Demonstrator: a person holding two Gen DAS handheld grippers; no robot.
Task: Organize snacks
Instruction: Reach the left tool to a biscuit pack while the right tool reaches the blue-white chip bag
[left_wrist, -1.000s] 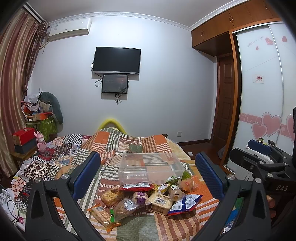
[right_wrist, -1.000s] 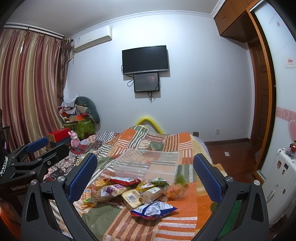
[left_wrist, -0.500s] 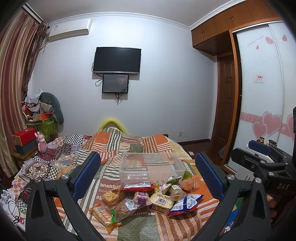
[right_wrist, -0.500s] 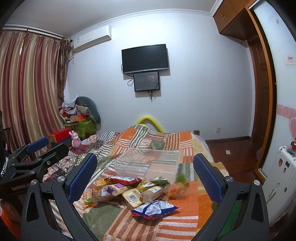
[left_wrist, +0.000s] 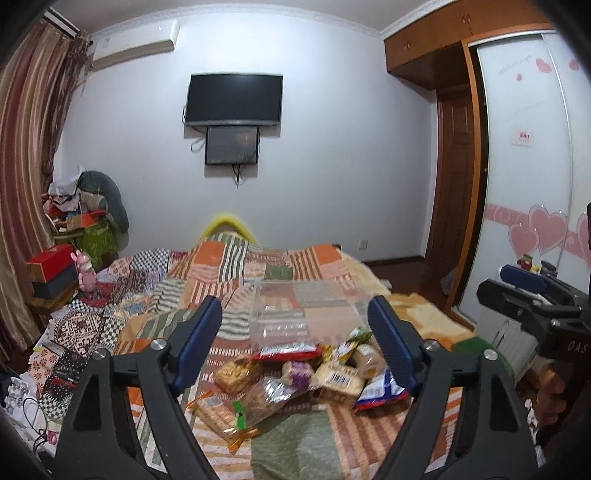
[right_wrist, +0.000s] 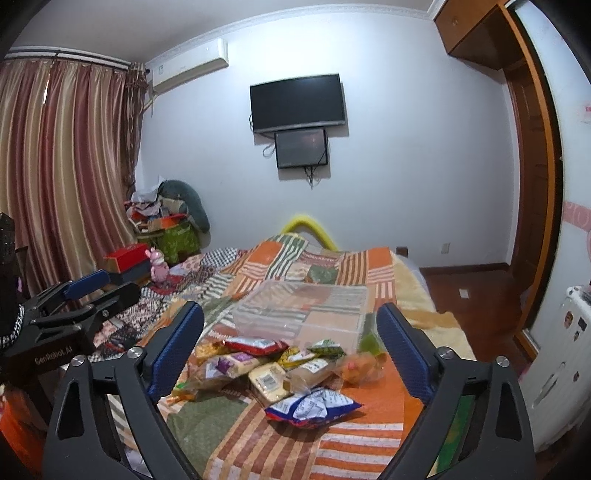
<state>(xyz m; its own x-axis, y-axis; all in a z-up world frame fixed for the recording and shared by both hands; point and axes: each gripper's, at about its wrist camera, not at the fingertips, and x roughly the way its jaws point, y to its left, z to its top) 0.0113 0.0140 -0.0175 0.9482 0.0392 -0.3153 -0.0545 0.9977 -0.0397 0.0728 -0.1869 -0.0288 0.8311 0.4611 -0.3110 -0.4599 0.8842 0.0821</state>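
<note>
A pile of snack packets lies on the patchwork bedspread, also in the right wrist view. A blue and white bag lies nearest. A clear plastic bin stands just behind the pile; it also shows in the right wrist view. My left gripper is open and empty, held above the near side of the pile. My right gripper is open and empty, also short of the pile.
A wall TV hangs over the bed's far end. Curtains and a cluttered side table with a red box stand left. A wardrobe with heart stickers and a door are at the right.
Both grippers have narrowed their opening a little and tipped slightly down toward the snack pile. Nothing on the bed has moved.
</note>
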